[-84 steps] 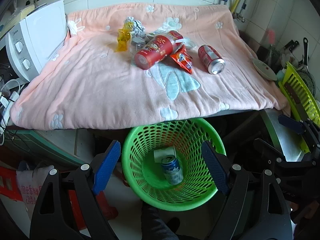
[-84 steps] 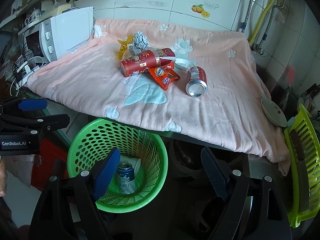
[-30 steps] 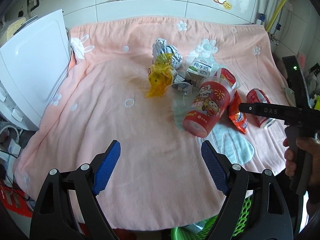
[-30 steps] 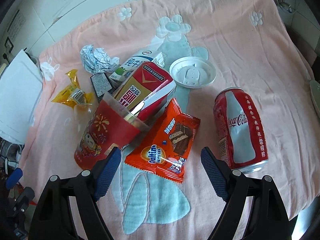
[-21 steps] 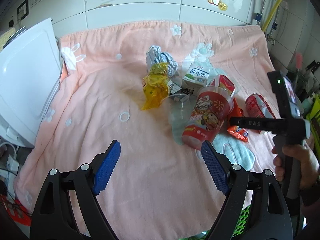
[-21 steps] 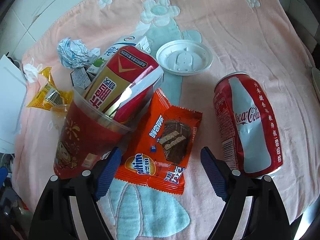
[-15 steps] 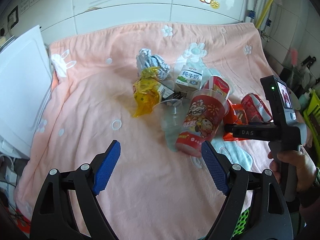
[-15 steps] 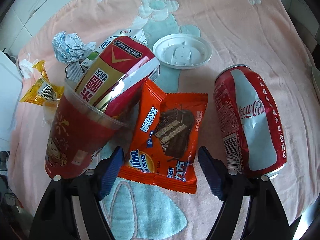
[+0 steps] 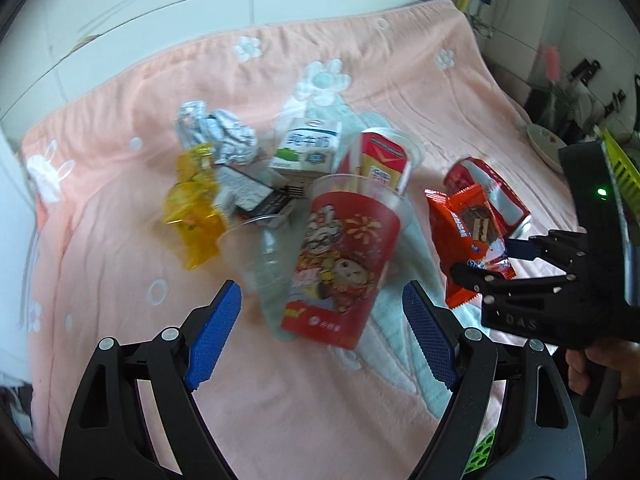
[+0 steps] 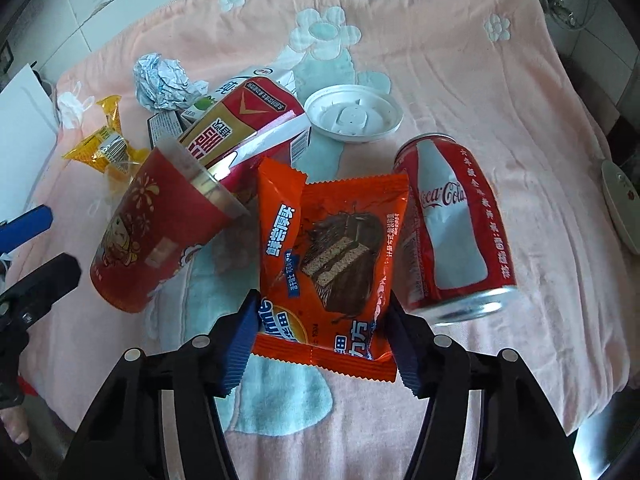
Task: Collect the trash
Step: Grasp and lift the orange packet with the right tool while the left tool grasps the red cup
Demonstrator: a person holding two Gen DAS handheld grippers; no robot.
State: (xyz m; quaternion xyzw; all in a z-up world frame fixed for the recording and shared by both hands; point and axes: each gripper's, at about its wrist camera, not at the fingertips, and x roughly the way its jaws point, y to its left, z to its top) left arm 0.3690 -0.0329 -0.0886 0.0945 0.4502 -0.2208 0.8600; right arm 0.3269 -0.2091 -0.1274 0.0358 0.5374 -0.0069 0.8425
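Trash lies on a pink blanket [image 9: 120, 264]. My right gripper [image 10: 320, 340] is shut on an orange snack wrapper [image 10: 336, 256], lifted at its near end; it also shows in the left wrist view [image 9: 468, 236]. A red Coca-Cola can [image 10: 452, 220] lies right of it. A red printed cup [image 9: 340, 260] holding a red and gold carton [image 10: 240, 128] lies on its side, with a clear cup [image 9: 260, 256] beside it. My left gripper [image 9: 320, 336] is open, just in front of the red cup.
A white lid [image 10: 352, 114], a milk carton [image 9: 308, 148], crumpled foil [image 9: 216, 136], a yellow wrapper [image 9: 192, 208] and a dark packet [image 9: 256, 196] lie further back. A green basket's rim [image 9: 484, 456] shows below the blanket's front edge. A small dish [image 10: 620, 204] sits at the right.
My right gripper has closed on the orange snack wrapper and raised it. My left gripper has moved closer to the red cup and stays open.
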